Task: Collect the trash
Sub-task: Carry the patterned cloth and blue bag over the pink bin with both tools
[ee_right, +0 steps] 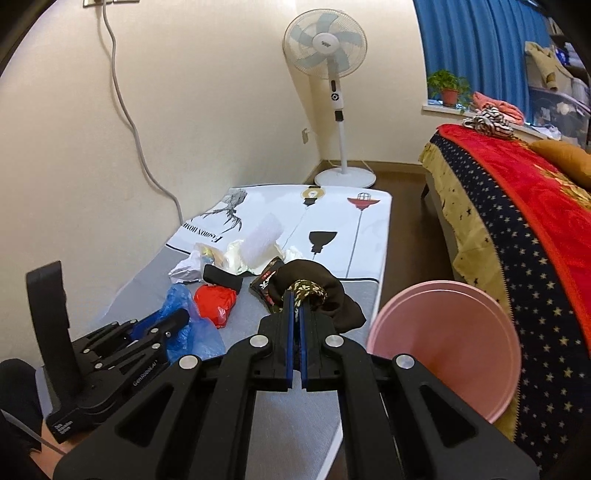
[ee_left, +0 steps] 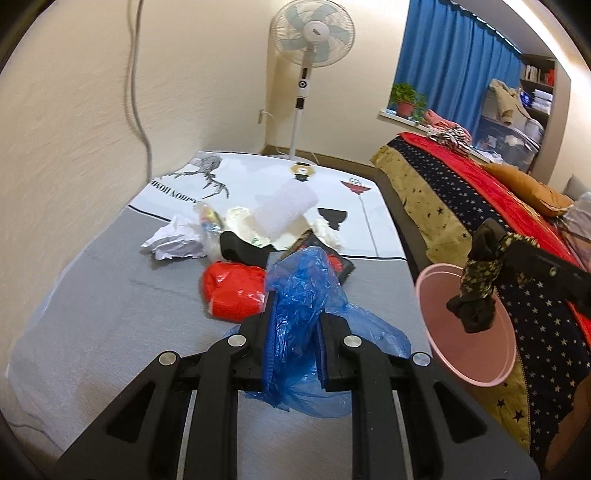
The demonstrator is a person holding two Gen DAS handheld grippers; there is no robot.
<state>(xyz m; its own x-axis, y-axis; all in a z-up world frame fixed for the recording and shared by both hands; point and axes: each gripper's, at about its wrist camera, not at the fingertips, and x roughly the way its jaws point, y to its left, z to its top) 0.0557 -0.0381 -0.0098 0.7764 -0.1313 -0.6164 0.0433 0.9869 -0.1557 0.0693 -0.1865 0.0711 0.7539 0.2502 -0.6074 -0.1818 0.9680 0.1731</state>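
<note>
We clamp the blue plastic bag (ee_left: 295, 295) in the left gripper (ee_left: 295, 317), jaws pinched on it, low over the desk (ee_left: 110, 314). Right gripper (ee_right: 296, 306) jaws grip dark cloth (ee_right: 317, 291) near pink bin (ee_right: 443, 343); dropping it in looks next. Trash pile (ee_left: 229, 236) waits beyond.

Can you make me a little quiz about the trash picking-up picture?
1. What is the left gripper squeezing?
2. True or false: the right gripper holds the dark sock right above the pink bin.
3. Which lies nearest the red bag: a) crumpled paper b) fan c) potted plant?

Key: 1. blue plastic bag. 2. True, going by the left wrist view. 3. a.
</note>
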